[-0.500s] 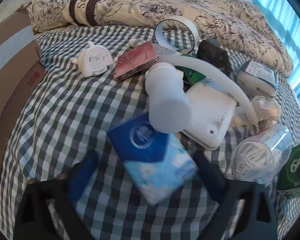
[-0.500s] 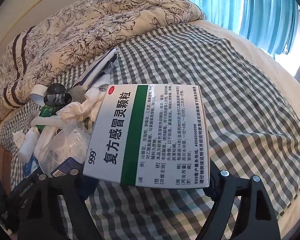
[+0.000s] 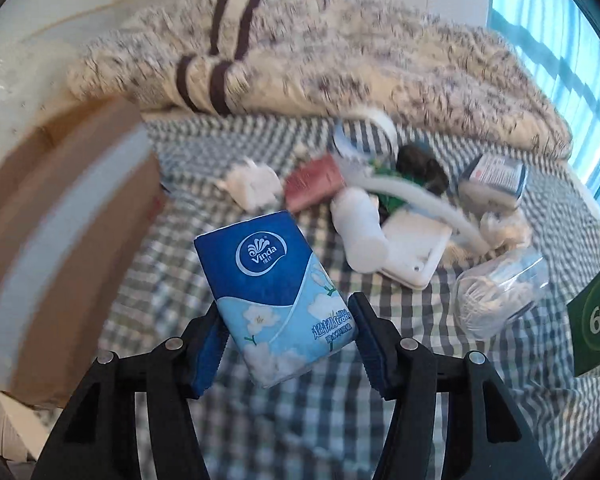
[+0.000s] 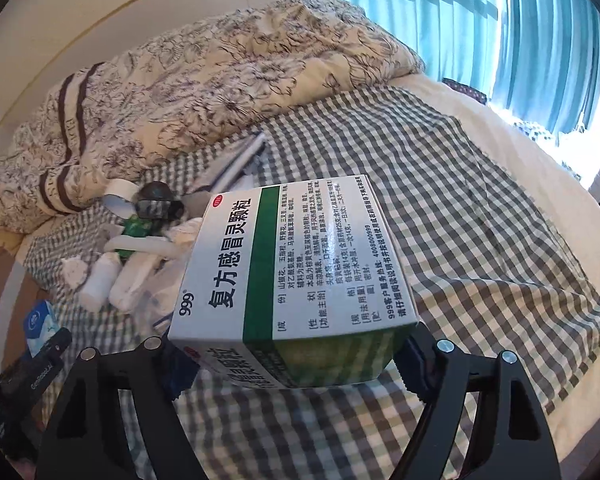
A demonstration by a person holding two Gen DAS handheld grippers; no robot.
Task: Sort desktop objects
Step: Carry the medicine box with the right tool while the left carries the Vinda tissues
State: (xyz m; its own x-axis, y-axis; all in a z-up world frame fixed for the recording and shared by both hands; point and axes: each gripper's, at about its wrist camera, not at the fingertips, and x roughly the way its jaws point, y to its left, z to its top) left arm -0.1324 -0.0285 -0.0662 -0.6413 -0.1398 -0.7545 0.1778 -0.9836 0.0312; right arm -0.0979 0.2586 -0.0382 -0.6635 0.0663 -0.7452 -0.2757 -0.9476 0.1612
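- The left gripper has its jaws pinching a blue tissue pack by its two long sides; the pack is tilted, white logo end pointing away, and it hangs above the checked cloth without touching it.
- The right gripper has its jaws clamped on a white and green medicine box, printed face up, held clear of the cloth over its near middle.
- In the right wrist view the tissue pack and the tip of the left gripper show at the cloth's left edge.
- Beyond the tissue pack, toward the middle of the cloth, lies a heap: a white bottle on its side, touching a flat white tray, with a white curved tube across them.
- Just right of the tray, near the cloth's right edge, sits a clear bag of white cord.
- Farther back are a red packet, a small white figure, a dark lump and a roll of tape; all are blurred.
- A small white and blue box lies at the far right of the heap.
- A brown cardboard box stands at the cloth's left edge.
- A flowered quilt is bunched along the cloth's far edge, with blue curtains behind.
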